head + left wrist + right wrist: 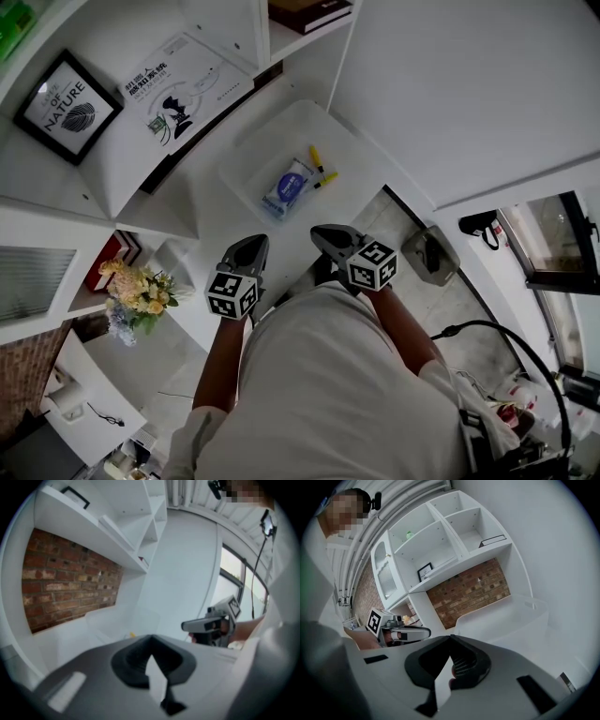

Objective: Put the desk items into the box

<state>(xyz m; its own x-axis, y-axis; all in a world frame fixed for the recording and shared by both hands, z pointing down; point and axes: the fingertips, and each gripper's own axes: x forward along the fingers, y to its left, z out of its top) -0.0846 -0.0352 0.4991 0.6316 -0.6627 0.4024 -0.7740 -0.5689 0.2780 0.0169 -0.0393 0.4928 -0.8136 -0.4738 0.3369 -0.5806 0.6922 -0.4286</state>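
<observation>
A clear plastic box [251,150] stands on the white desk [211,211]. Inside it lie a blue-and-white packet [289,187] and two yellow pens [320,170]. My left gripper [248,251] hovers near the desk's front edge, short of the box, jaws shut and empty. To its right my right gripper [328,238] is level with it, also shut with nothing held. In the left gripper view the box [117,620] lies ahead, and the right gripper [208,625] shows at the right. The right gripper view shows the box [511,616] ahead and the left gripper [405,633] at the left.
White shelves above the desk hold a framed picture [66,105], a leaflet [183,89] and a brown book [309,11]. A bunch of flowers [141,295] and red books [117,253] sit left of the desk. A black cable [497,328] lies on the floor at the right.
</observation>
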